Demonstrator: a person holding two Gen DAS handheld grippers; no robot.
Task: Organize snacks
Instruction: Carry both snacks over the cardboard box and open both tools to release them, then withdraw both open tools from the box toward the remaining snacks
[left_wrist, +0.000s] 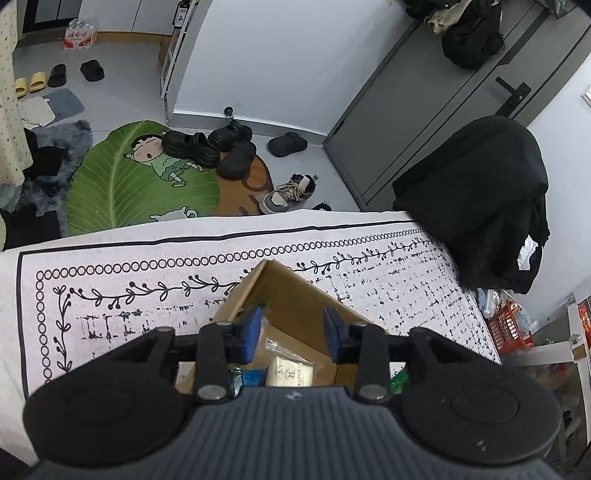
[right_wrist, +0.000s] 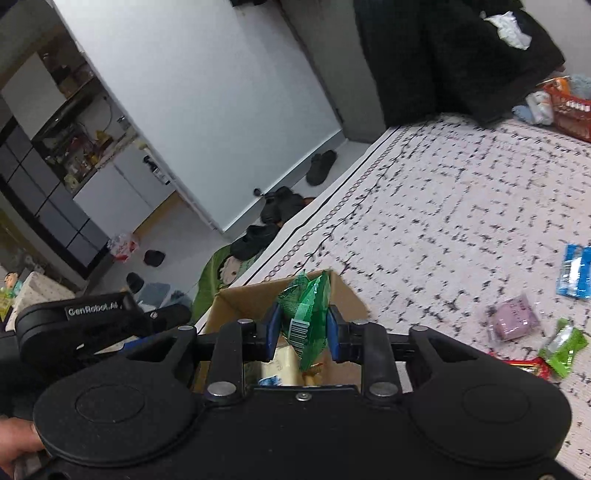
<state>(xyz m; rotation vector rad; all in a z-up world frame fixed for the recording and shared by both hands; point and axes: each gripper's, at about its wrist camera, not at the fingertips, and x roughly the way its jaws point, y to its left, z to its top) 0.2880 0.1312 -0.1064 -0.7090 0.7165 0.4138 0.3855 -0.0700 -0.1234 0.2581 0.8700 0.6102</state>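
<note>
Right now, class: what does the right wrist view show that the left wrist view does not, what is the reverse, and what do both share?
Only the right wrist view shows the right gripper shut on a green snack packet, plus loose snacks on the cloth: a blue packet, a purple packet and a light green packet.

Only the left wrist view shows the left gripper open and empty, and the leaf-shaped mat on the floor.

Both show the cardboard box on the patterned cloth, with a pale packet inside.
</note>
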